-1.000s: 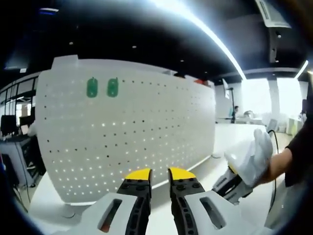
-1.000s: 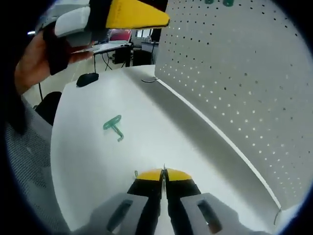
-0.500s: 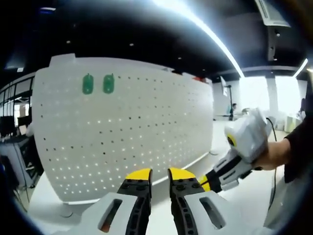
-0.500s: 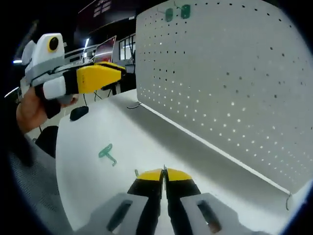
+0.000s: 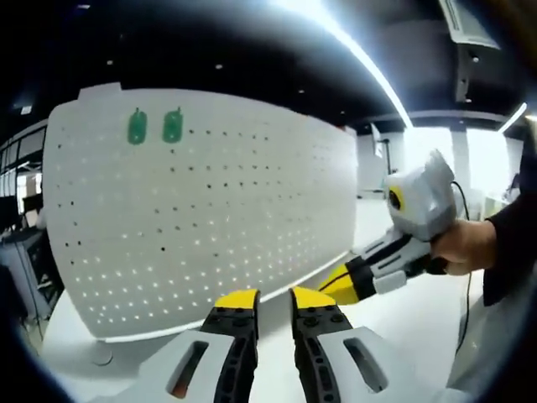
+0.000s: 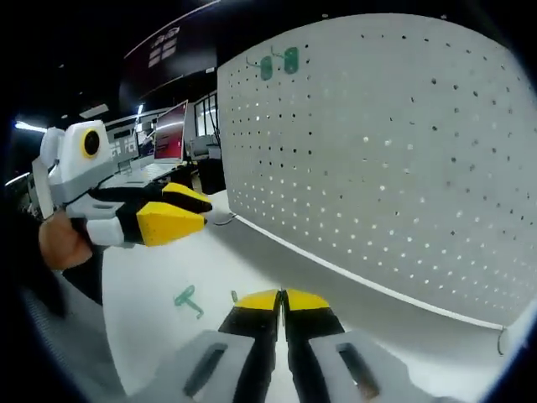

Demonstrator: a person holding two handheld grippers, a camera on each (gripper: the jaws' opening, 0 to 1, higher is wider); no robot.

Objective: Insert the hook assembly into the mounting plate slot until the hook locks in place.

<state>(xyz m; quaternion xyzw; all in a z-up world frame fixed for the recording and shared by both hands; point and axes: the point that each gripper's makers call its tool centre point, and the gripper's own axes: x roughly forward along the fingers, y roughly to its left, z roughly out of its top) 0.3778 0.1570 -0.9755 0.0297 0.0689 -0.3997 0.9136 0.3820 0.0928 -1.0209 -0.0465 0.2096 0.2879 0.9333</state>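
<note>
swinging up toward the pegboard (image 6: 394,159), the right gripper (image 6: 281,295), tips pressed together and empty, has left the green hook (image 6: 188,299) on the worktop (image 6: 252,260) to its left; left gripper (image 5: 273,295) slightly spread, so pickup remains.

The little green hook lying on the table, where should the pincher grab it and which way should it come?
Grab the green hook by its long thin stem, coming straight down from above. It lies flat on the white table, so only its top is free, and the stem looks narrow enough for the right gripper, whose jaws are shut now.
</note>
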